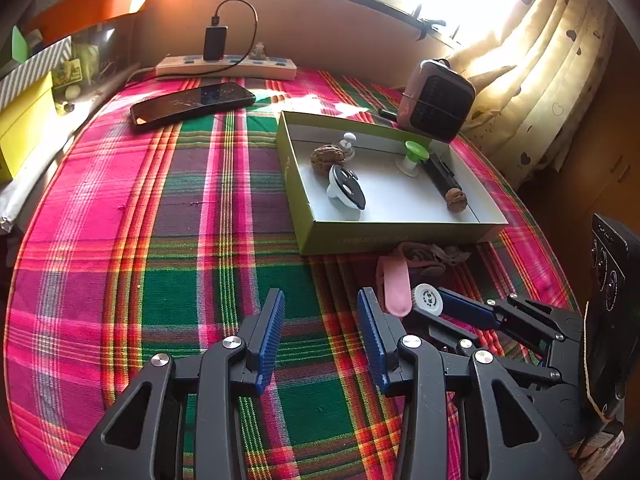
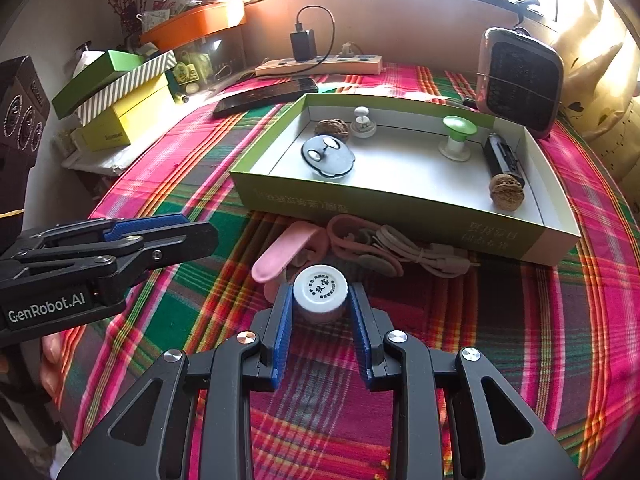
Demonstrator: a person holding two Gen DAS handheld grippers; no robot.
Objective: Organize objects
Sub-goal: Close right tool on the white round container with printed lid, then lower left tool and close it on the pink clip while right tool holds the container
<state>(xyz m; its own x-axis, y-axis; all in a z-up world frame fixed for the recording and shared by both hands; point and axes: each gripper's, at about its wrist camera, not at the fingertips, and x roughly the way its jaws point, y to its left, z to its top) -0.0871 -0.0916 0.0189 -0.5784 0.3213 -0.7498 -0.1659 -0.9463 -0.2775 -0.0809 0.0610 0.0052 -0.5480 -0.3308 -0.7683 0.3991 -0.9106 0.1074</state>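
**Operator:** Starting with the biggest piece, I see the plaid tablecloth (image 2: 520,320), and on it the green shallow box (image 2: 400,204) that already holds two walnuts, a green spool and a few other small things.

**Spotter:** And what's left outside it?

**Operator:** Just in front of the box's near wall lie a pink shoehorn-like strip (image 2: 280,256) and a coiled white cable (image 2: 420,256). Nearer to me than those stands the small bottle with a white cap (image 2: 320,290), upright on the cloth, its long axis vertical.

**Spotter:** Which claw has it?

**Operator:** My right gripper (image 2: 320,304). The bottle sits squarely between its blue pads, which appear to pinch its sides below the cap. My left gripper (image 1: 320,320) hangs to the left, spread with nothing between its fingers, only cloth beneath.

**Spotter:** So what does the next move turn on?

**Operator:** The box lies straight ahead of the right claw, beyond the strip and cable. I judge the bottle must be lifted clear of that clutter and over the near wall before being set inside. The right hand is plainly the closer one.
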